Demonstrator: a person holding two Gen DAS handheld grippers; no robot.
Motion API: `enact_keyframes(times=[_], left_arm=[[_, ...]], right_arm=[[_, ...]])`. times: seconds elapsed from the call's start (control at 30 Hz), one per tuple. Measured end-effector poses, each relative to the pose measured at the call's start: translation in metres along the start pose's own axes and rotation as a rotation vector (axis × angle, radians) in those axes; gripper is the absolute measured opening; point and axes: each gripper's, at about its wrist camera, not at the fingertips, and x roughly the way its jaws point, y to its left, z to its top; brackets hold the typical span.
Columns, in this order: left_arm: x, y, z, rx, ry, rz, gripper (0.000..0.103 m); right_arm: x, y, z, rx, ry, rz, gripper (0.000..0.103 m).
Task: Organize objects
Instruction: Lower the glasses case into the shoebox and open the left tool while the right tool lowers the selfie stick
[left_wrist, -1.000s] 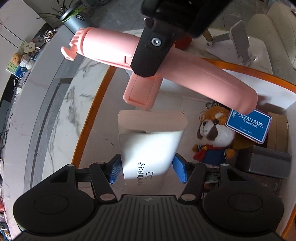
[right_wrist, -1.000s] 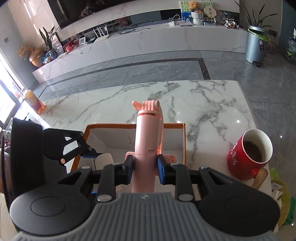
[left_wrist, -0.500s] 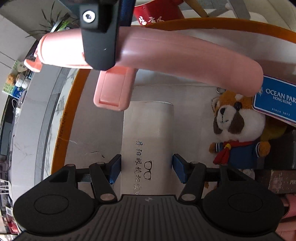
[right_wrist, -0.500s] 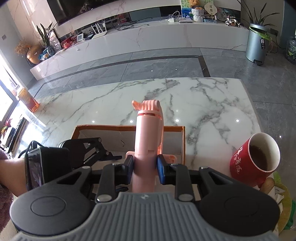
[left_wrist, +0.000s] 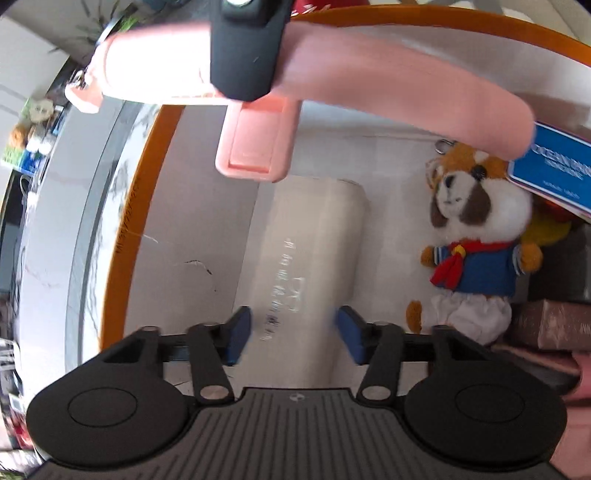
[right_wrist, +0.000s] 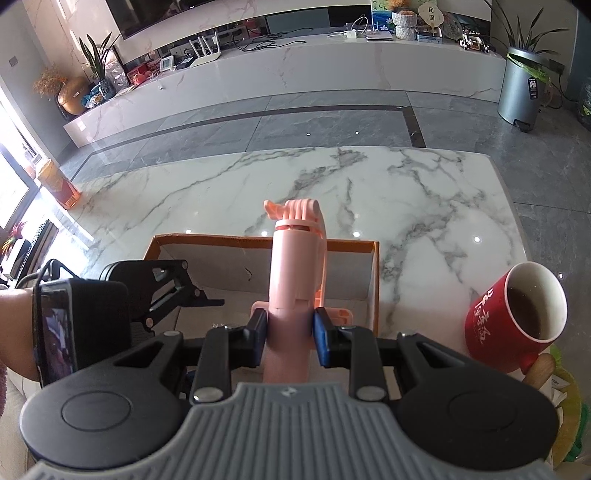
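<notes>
My right gripper (right_wrist: 289, 336) is shut on a pink handheld fan (right_wrist: 295, 273) and holds it over the orange-rimmed box (right_wrist: 371, 245). In the left wrist view the fan (left_wrist: 369, 88) crosses the top, with the right gripper's black finger (left_wrist: 245, 48) on it. My left gripper (left_wrist: 293, 334) is open inside the box, its blue pads (left_wrist: 236, 332) standing on either side of a white glasses case (left_wrist: 310, 258) that lies on the box floor.
A plush red panda (left_wrist: 476, 236) with a blue tag (left_wrist: 557, 170) lies right of the case. Dark boxes (left_wrist: 554, 321) fill the box's right side. A red mug (right_wrist: 517, 321) of dark drink stands right of the box on the marble table (right_wrist: 332, 184).
My left gripper has opened and let go of the glasses case, which now lies on the box floor. The pink fan has moved slightly lower over the box.
</notes>
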Motion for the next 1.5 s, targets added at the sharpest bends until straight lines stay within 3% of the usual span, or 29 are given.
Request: enact_keyframes(times=[0.1, 0.37, 0.7, 1.0, 1.2, 1.5], left_arm=[[0.004, 0.006, 0.001, -0.004, -0.008, 0.038, 0.039], [0.002, 0.022, -0.005, -0.108, -0.042, 0.024, 0.041], [-0.060, 0.025, -0.041, -0.322, -0.120, -0.046, 0.042], [-0.077, 0.014, -0.066, -0.392, -0.181, -0.064, 0.042], [-0.092, 0.000, -0.074, -0.404, -0.207, -0.097, 0.042], [-0.082, -0.009, -0.069, -0.415, -0.183, -0.122, 0.046]], right_arm=[[0.000, 0.000, 0.001, -0.018, -0.002, -0.009, 0.029], [0.014, 0.003, 0.010, -0.029, 0.002, 0.011, 0.029], [0.033, 0.012, 0.000, 0.253, 0.048, 0.015, 0.029], [0.051, 0.019, -0.020, 0.549, 0.061, -0.039, 0.029], [0.068, 0.018, -0.027, 0.649, 0.069, -0.029, 0.029], [0.074, 0.014, -0.024, 0.625, 0.067, -0.001, 0.030]])
